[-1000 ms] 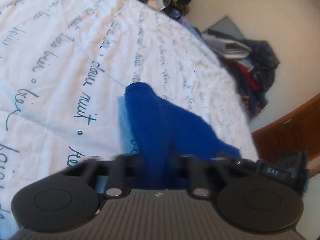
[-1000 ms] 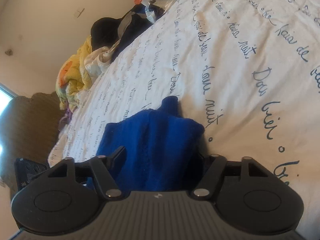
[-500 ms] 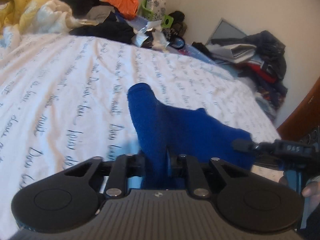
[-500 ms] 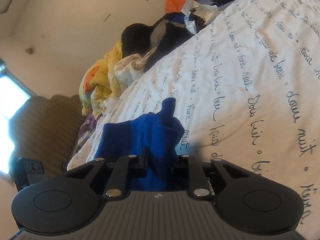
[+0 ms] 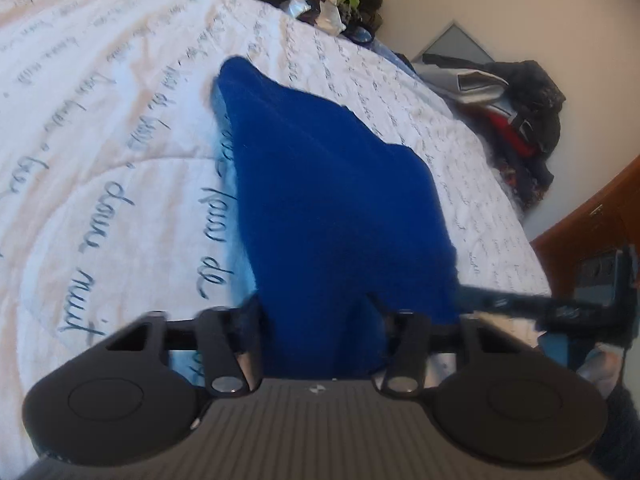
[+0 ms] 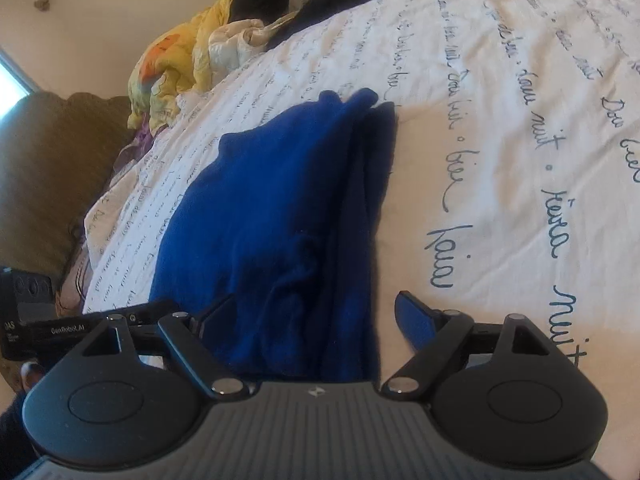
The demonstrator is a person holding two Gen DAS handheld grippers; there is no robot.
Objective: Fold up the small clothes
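Note:
A bright blue garment [image 5: 328, 184] lies folded in a long shape on the white bed cover [image 5: 100, 140] printed with blue script. My left gripper [image 5: 320, 312] holds its near edge; the jaws are closing, with cloth pinched between them. In the right wrist view the same garment [image 6: 272, 208] runs away from my right gripper [image 6: 316, 304], whose jaws are opening. Its right finger [image 6: 416, 320] stands clear of the cloth, and the cloth still lies between the fingers. Each gripper shows at the edge of the other's view, close beside it.
A heap of dark and red clothes [image 5: 516, 120] lies against the wall on the right, with wooden furniture [image 5: 592, 232] below it. Clutter [image 5: 328, 4] lines the bed's far edge. A yellow blanket [image 6: 176, 60] and a brown padded headboard [image 6: 48, 168] are at the left.
Both grippers have carried the blue garment across the bed, and it now lies spread lower and wider. The right jaws have swung apart off the cloth. The left still grips it.

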